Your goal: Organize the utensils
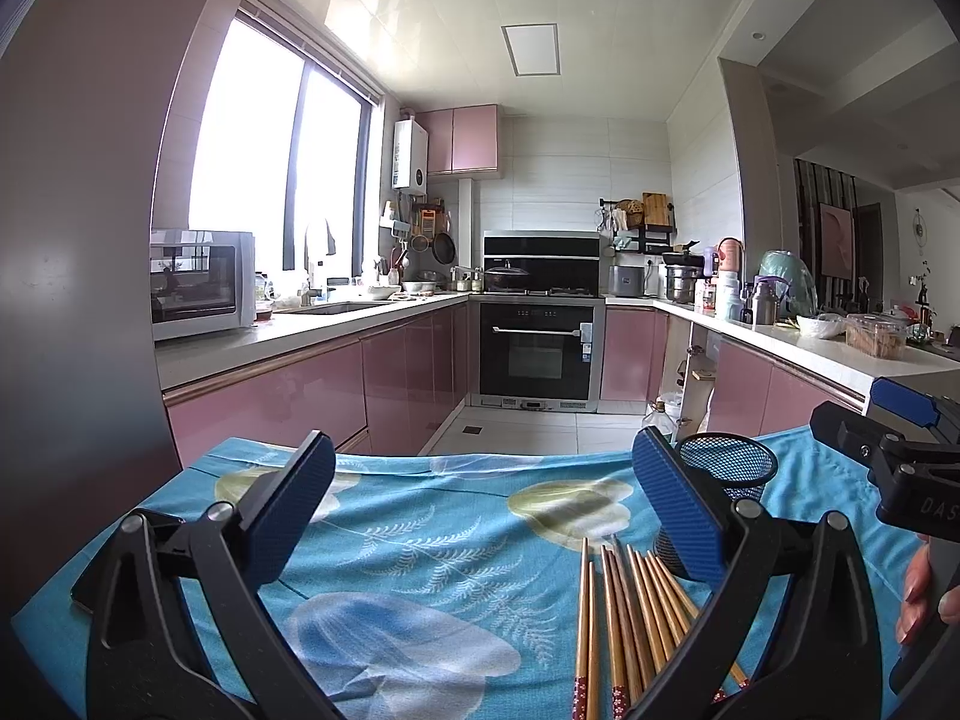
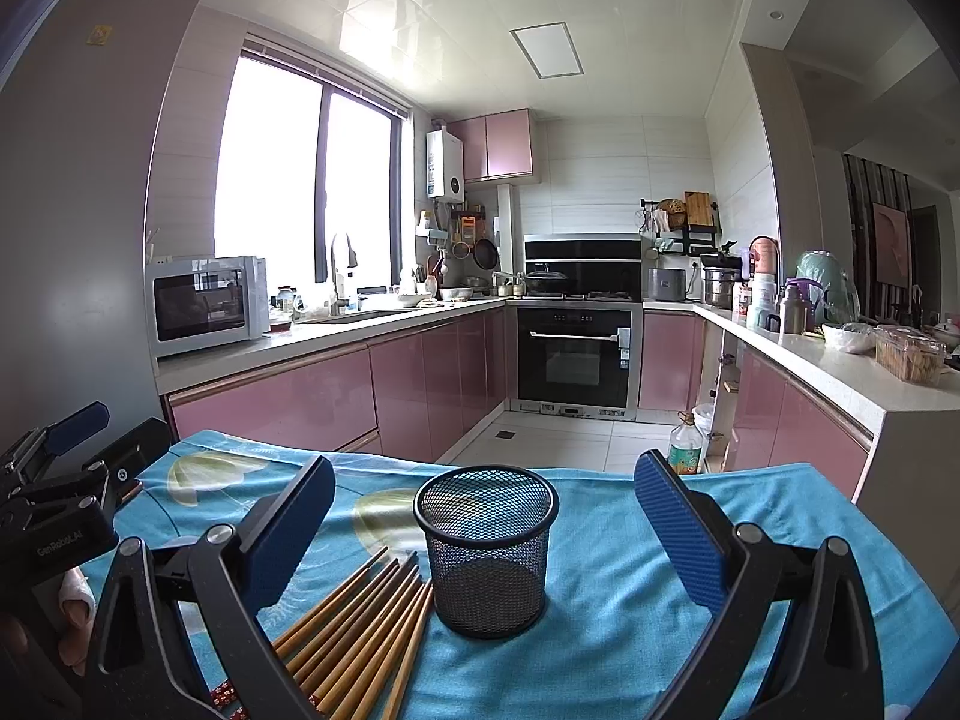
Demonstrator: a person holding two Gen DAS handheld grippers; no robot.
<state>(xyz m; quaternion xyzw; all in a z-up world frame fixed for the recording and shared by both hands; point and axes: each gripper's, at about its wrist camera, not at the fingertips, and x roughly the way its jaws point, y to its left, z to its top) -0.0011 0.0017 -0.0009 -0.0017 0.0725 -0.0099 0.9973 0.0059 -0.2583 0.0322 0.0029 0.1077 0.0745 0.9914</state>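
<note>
Several brown wooden chopsticks (image 1: 624, 618) lie in a loose bundle on the blue floral tablecloth (image 1: 432, 540); they also show in the right wrist view (image 2: 360, 630). A black mesh cup (image 2: 486, 546) stands upright and empty just right of them; it also shows in the left wrist view (image 1: 729, 462). My left gripper (image 1: 480, 504) is open and empty, held above the cloth left of the chopsticks. My right gripper (image 2: 483, 531) is open and empty, its fingers apart on either side of the cup. Each gripper shows at the edge of the other's view.
The table's far edge (image 2: 540, 468) drops to a tiled kitchen floor. Pink cabinets, an oven (image 2: 573, 354) and a microwave (image 2: 207, 303) stand well beyond. A counter (image 2: 870, 378) with containers runs along the right. An oil bottle (image 2: 684, 447) stands on the floor.
</note>
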